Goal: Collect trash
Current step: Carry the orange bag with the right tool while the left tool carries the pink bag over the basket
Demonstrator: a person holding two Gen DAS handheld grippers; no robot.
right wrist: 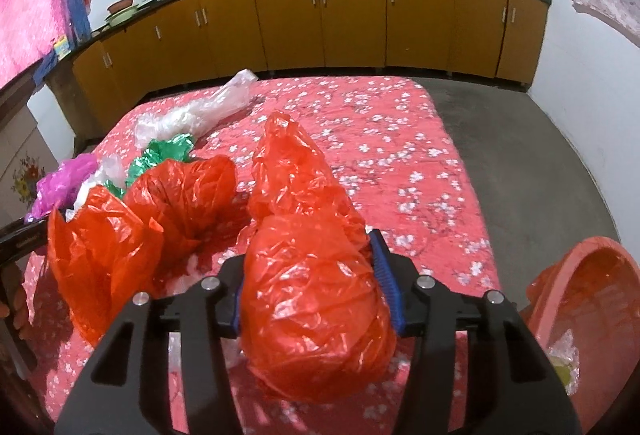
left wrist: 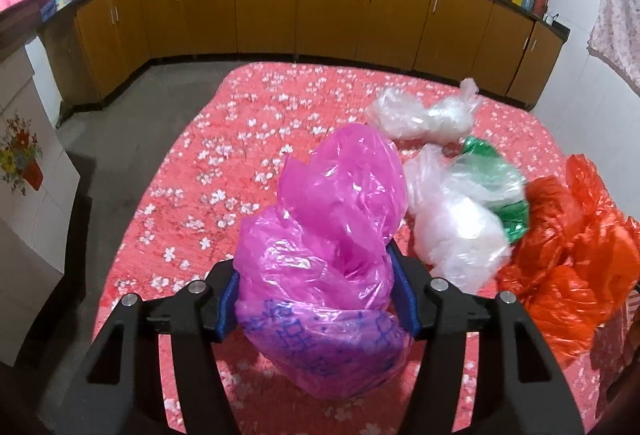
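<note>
Left gripper (left wrist: 318, 295) clamps a crumpled pink plastic bag with blue print (left wrist: 324, 267), blue pads pressed into both its sides. Below, a red tablecloth with white blossoms (left wrist: 248, 139). Right of pink bag: a clear plastic bag with green foil wrapper (left wrist: 468, 207), a crumpled orange-red plastic bag (left wrist: 572, 255) at the right edge, another clear crumpled plastic bag (left wrist: 420, 115) farther back. Yellow-brown cabinets (left wrist: 332, 7) behind.
</note>
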